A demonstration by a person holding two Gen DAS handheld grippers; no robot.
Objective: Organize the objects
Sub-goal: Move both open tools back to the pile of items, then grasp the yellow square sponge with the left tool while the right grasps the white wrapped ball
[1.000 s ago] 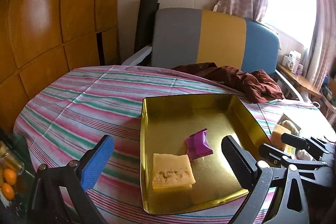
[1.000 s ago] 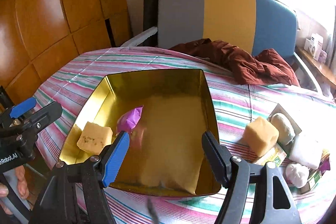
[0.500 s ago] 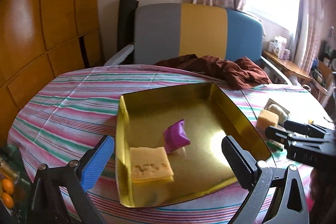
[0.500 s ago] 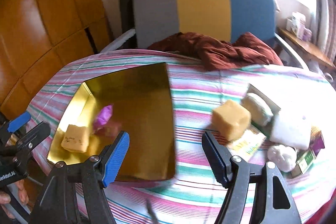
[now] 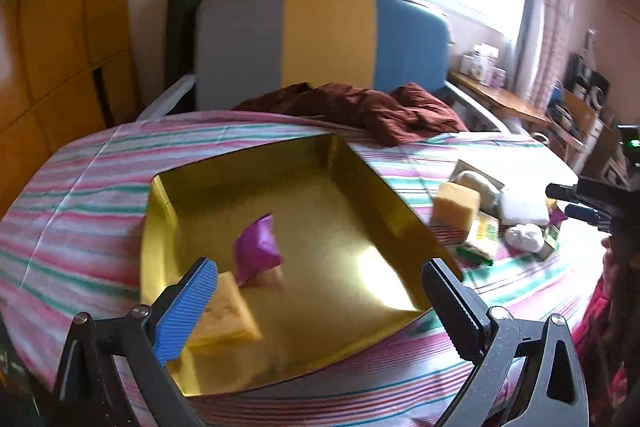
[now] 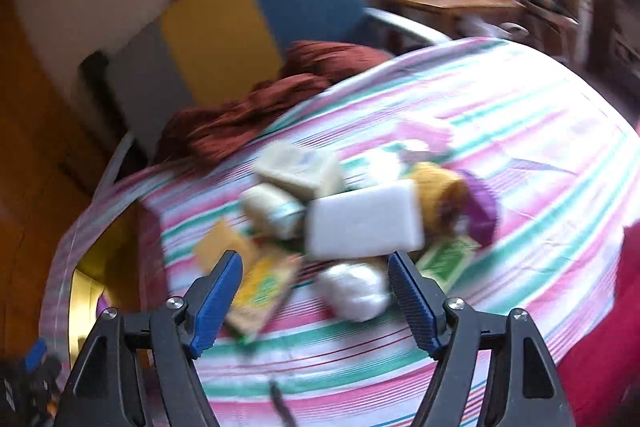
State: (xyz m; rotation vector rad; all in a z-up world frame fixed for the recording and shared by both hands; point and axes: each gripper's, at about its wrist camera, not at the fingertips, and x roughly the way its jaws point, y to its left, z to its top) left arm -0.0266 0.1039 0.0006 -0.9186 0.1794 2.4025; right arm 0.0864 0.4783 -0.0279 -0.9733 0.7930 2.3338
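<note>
Because the right gripper [image 6: 312, 297] hangs open and empty over a tight, blurred pile [image 6: 360, 215], its jaws having just widened, it could clip two pieces at once. Left gripper [image 5: 320, 301] stands open, empty, over the tray [image 5: 160, 227], which holds a purple packet [image 5: 256, 253] and sponge [image 5: 224, 315], half hidden.

A gold tray [image 5: 384, 187] is seen on the striped worktop [image 5: 80, 195], with a purple packet [image 5: 256, 253] and a yellow block [image 5: 226, 311] inside. The left gripper [image 5: 320, 303] is held above its near edge, jaws apart and empty. Soaps and packets [image 5: 488, 215] are heaped just right of the tray.
</note>
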